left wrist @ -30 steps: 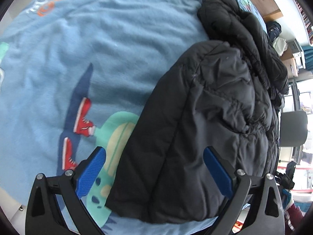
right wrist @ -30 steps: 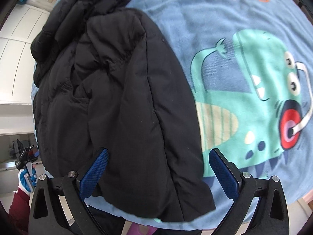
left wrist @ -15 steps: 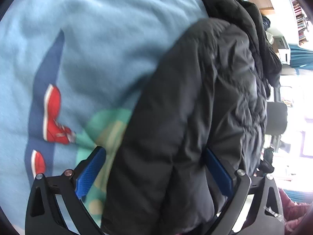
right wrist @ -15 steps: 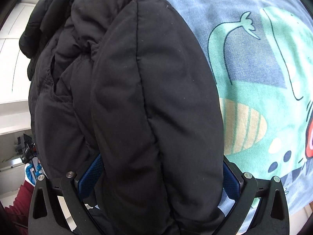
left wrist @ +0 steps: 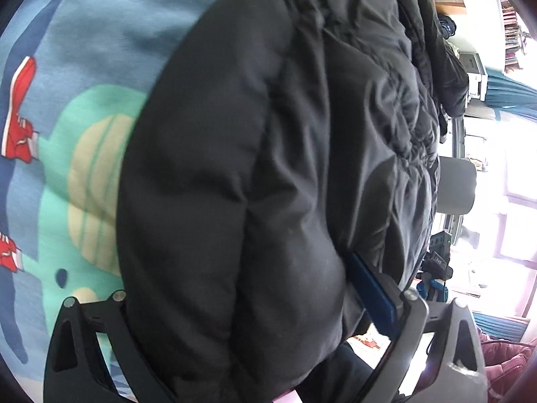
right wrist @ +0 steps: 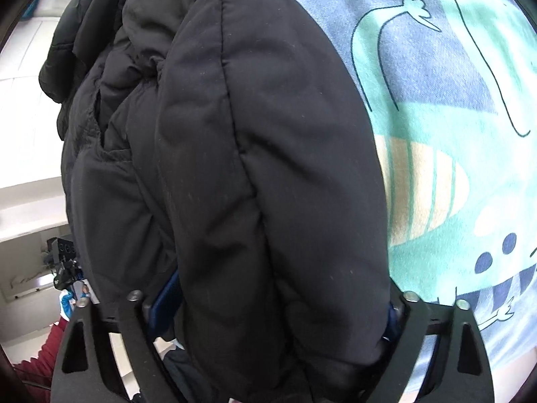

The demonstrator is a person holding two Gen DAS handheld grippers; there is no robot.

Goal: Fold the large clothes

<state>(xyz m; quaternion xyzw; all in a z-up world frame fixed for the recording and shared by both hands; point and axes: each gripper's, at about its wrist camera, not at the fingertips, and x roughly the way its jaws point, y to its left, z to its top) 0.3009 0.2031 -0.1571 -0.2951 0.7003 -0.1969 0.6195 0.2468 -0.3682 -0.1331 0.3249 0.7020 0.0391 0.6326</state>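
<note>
Black puffer jacket [left wrist: 268,168] lies bunched on the blue cartoon-print blanket [left wrist: 100,33] and fills both wrist views. Left gripper [left wrist: 241,302]: jaws wide apart, thick jacket hem sits between the blue pads [left wrist: 372,288], left pad hidden by fabric. Right gripper [right wrist: 275,305]: same, jaws spread around a padded fold, blanket showing at 3 o'clock. Whether either is squeezing the fabric: can't tell.

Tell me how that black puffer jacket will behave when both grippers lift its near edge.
The black puffer jacket looks thick and quilted, so it will probably fold in soft bulges, not crisp creases. Its smooth shell may slip between the left gripper and right gripper pads. The far, rumpled part will likely drag over the cartoon blanket.
</note>
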